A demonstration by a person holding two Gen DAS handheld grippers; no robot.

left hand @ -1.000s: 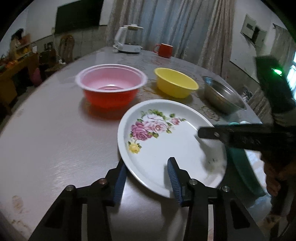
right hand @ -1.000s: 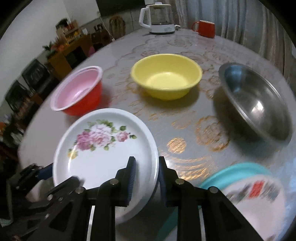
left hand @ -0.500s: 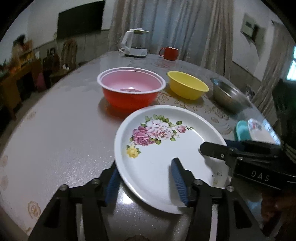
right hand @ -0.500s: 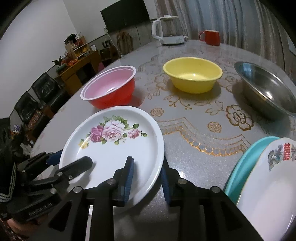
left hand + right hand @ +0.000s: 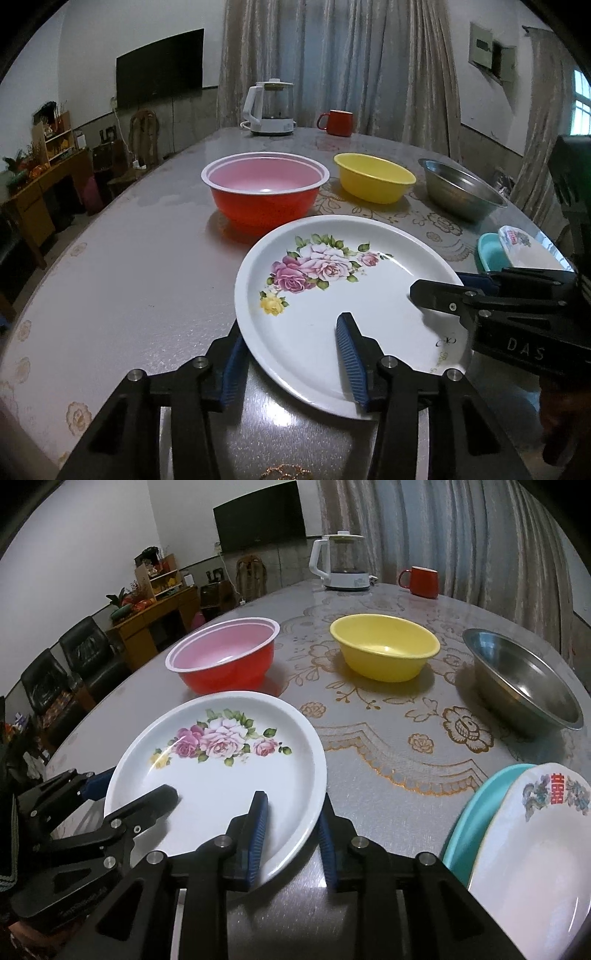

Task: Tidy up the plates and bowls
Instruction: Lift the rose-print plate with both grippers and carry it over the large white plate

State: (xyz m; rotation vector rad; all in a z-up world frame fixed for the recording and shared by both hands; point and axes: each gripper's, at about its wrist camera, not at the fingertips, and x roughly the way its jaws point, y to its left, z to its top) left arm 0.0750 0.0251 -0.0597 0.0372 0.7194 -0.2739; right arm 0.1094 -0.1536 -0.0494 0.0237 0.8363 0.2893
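The white plate with pink roses (image 5: pixel 332 295) (image 5: pixel 221 786) sits at the near side of the table. My left gripper (image 5: pixel 290 326) straddles its near-left rim, one blue pad outside the edge and one over the inside; its jaws are closing and stand wider than the rim. My right gripper (image 5: pixel 293 801) is closing on the plate's right rim, one pad on the inner face, the other against the outer edge. Each gripper shows in the other's view, the right gripper (image 5: pixel 443 286) and the left gripper (image 5: pixel 135 788). Behind stand a red bowl (image 5: pixel 264 192), a yellow bowl (image 5: pixel 373 177) and a steel bowl (image 5: pixel 458 188).
A teal plate (image 5: pixel 476 812) with a white emblem plate (image 5: pixel 535 849) on it lies at the near right. A kettle (image 5: pixel 271 107) and a red mug (image 5: pixel 338 122) stand at the far edge. Bare table (image 5: pixel 129 277) stretches left of the plate.
The right gripper has slid along the table and both views have tipped up. The rose plate stays between both pairs of jaws, now nearer the red bowl.
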